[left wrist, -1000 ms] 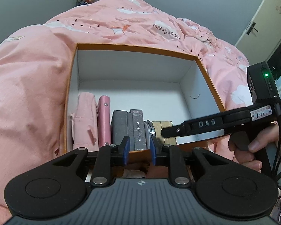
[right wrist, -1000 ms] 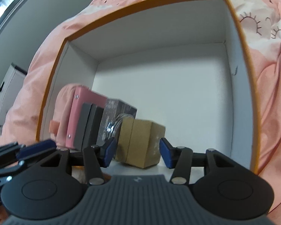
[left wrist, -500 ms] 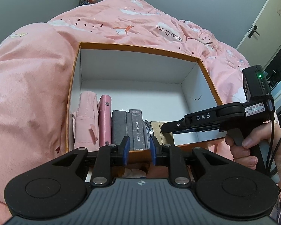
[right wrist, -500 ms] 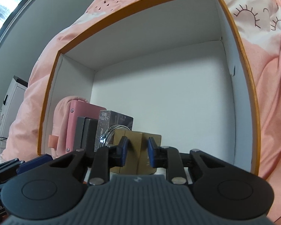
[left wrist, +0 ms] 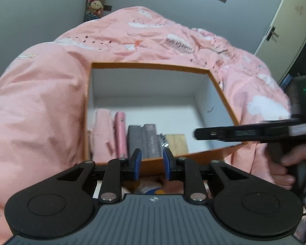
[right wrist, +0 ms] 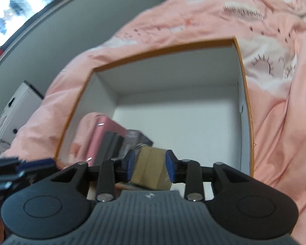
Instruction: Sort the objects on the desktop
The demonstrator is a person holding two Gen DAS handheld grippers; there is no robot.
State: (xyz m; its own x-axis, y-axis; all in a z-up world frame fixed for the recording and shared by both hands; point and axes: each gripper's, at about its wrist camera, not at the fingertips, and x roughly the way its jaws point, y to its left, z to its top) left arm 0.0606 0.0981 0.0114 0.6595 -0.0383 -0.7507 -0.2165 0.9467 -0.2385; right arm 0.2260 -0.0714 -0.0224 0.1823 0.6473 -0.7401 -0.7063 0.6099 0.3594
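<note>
I am placing the tan cardboard block (right wrist: 151,168) at the end of the row inside the orange-rimmed white box (left wrist: 149,66), beside the grey books (left wrist: 143,141); it wants a clean release, no nudging the neighbours. My right gripper (right wrist: 150,166) is angling steeply down, its jaws opening off the block between them. My left gripper (left wrist: 152,164) is hovering outside the near wall, narrowly parted, holding nothing.

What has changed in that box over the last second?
The right hand-held gripper has pulled back out of the orange-rimmed white box, its jaws opening, the tan cardboard block left standing. The left hand-held gripper stays empty; the row of items hasn't moved.
</note>
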